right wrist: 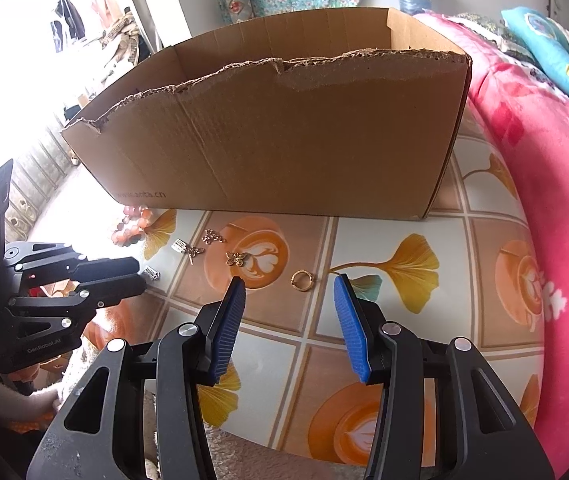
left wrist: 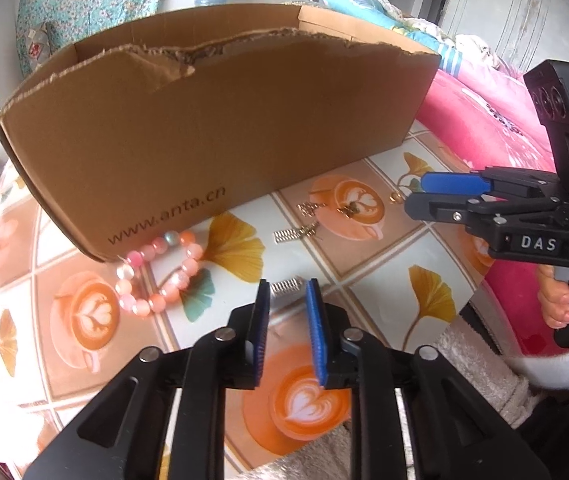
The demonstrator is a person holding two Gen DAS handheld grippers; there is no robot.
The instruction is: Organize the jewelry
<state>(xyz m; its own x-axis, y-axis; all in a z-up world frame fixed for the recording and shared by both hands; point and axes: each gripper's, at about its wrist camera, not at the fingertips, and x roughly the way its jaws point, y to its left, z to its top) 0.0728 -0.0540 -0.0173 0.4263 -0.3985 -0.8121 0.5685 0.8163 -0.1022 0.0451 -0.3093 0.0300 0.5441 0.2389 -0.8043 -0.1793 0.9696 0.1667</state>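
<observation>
In the left wrist view my left gripper [left wrist: 287, 292] hovers low over the table, its jaws a little apart. A small silver spring clip [left wrist: 285, 285] lies on the cloth between the fingertips, and the pads do not press on it. A pink bead bracelet [left wrist: 160, 276] rests to the left against the cardboard box [left wrist: 220, 120]. My right gripper [right wrist: 289, 284] stands open, with a gold ring [right wrist: 302, 280] on the table between its tips. A gold butterfly charm [right wrist: 237, 258], a second silver clip [right wrist: 179, 246] and a small gold charm [right wrist: 212, 236] lie further on.
The torn-edged box [right wrist: 284, 140] stands open-topped at the far side of the round table [right wrist: 404, 320], which has a coffee-and-leaf patterned cloth. A pink blanket [right wrist: 556, 200] borders the table's right edge. A hand [left wrist: 568, 300] holds the right gripper's handle.
</observation>
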